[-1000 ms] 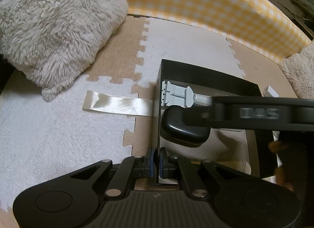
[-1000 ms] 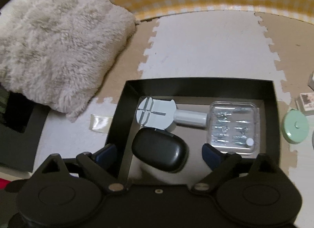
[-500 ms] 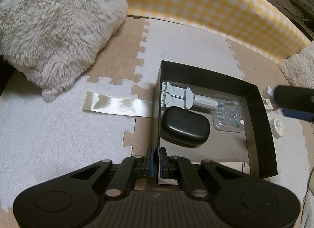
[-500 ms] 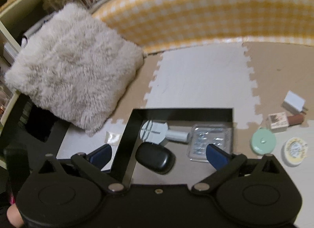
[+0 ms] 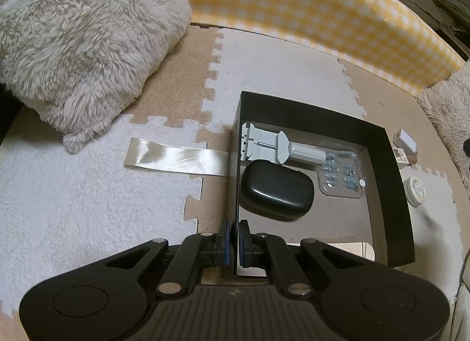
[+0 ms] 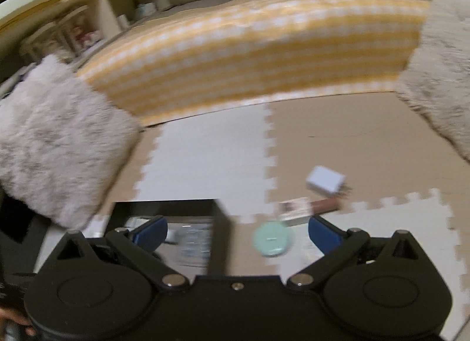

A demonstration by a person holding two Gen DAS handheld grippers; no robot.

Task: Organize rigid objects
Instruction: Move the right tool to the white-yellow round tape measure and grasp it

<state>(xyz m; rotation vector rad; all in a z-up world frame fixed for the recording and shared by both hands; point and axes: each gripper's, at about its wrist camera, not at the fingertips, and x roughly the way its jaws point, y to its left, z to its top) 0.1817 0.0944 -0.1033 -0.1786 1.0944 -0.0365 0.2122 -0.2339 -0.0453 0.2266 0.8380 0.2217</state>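
Black box (image 5: pixel 390 194): near-right part of its floor is bare, open from above. Far-left end is taken by the grey tool (image 5: pixel 264 147), black case (image 5: pixel 276 191) and clear tray (image 5: pixel 342 172). Floor mat (image 5: pixel 279 68) between the box's far wall and the checked cushion (image 5: pixel 308 9) is free. Fluffy pillow (image 5: pixel 79 38) blocks the mat's far-left corner. Small items (image 6: pixel 311 203) clutter the mat right of the box.

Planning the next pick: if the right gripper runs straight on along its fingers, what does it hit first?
Likely the mint-green round case, lying on the mat between the open right gripper's fingers; the black box's corner sits just left. The frame is blurred, so depth is uncertain.
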